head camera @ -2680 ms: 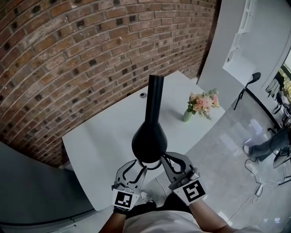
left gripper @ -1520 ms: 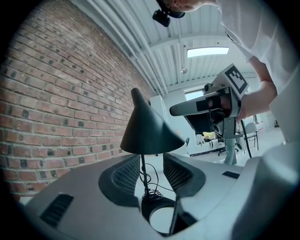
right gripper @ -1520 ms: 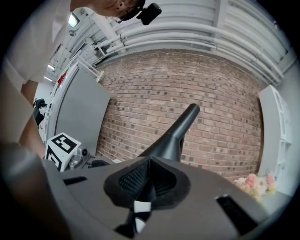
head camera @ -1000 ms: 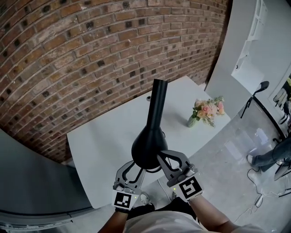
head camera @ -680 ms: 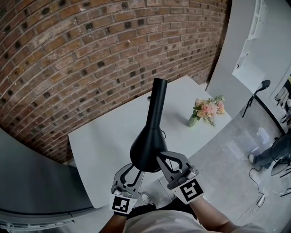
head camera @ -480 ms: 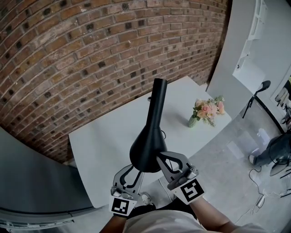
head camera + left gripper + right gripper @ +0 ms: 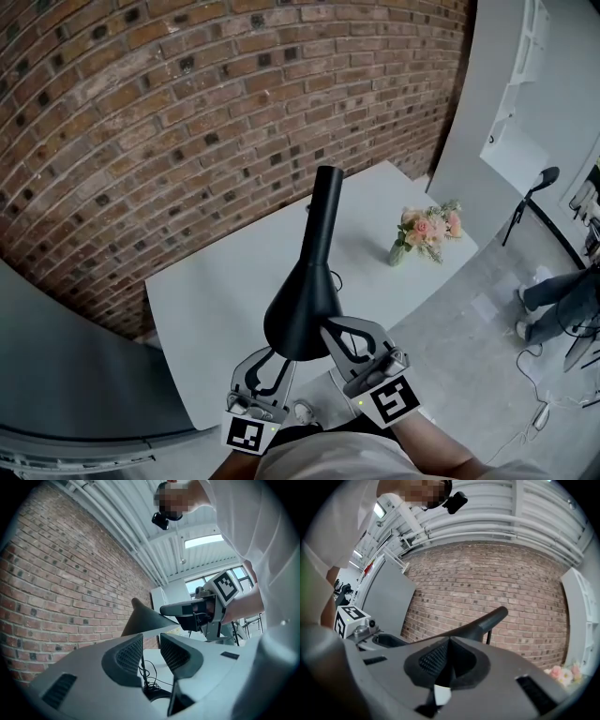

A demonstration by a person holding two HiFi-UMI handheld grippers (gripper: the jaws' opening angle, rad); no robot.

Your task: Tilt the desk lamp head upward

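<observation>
The black desk lamp head (image 7: 302,309) hangs over the white table (image 7: 206,309), with its cone shade toward me and its neck (image 7: 322,216) running away to the brick wall. My right gripper (image 7: 326,330) is shut on the shade's near rim; in the right gripper view its pads (image 7: 436,658) meet on that thin edge (image 7: 483,620). My left gripper (image 7: 278,356) sits under the shade's left side. Its jaws have just been closing, but a gap stays between the pads (image 7: 129,653). Only table and cable show in that gap, and the shade (image 7: 145,618) runs just beyond the tips.
A small vase of pink flowers (image 7: 427,230) stands at the table's right end. A black cable (image 7: 149,681) lies coiled on the table below the lamp. The brick wall (image 7: 187,122) is close behind. A person's legs (image 7: 553,300) are on the floor at the far right.
The shade has come up a little toward the camera and shifted left, with the right gripper still on its rim. The left gripper has slid lower in the head view.
</observation>
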